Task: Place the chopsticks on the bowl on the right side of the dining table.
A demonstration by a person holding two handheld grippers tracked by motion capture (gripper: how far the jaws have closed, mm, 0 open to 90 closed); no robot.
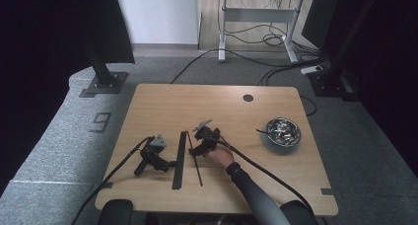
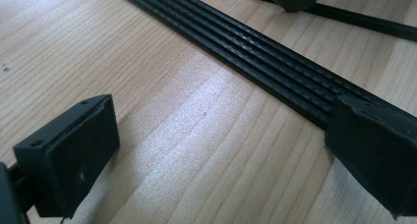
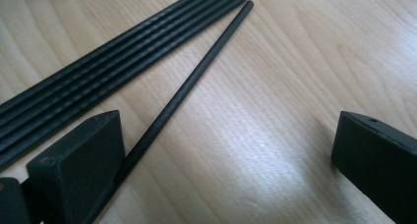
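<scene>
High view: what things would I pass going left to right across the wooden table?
Left gripper → bundle of black rods → single black rod → right gripper with the hand → metal bowl.

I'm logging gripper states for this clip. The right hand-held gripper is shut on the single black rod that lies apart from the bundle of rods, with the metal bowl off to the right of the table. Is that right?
Not quite. The right hand-held gripper is open, not shut on the single black rod: the right gripper view shows its jaws wide apart, the rod lying on the table beside the left one. The rod does lie apart from the bundle of rods, and the metal bowl sits at the right.
</scene>
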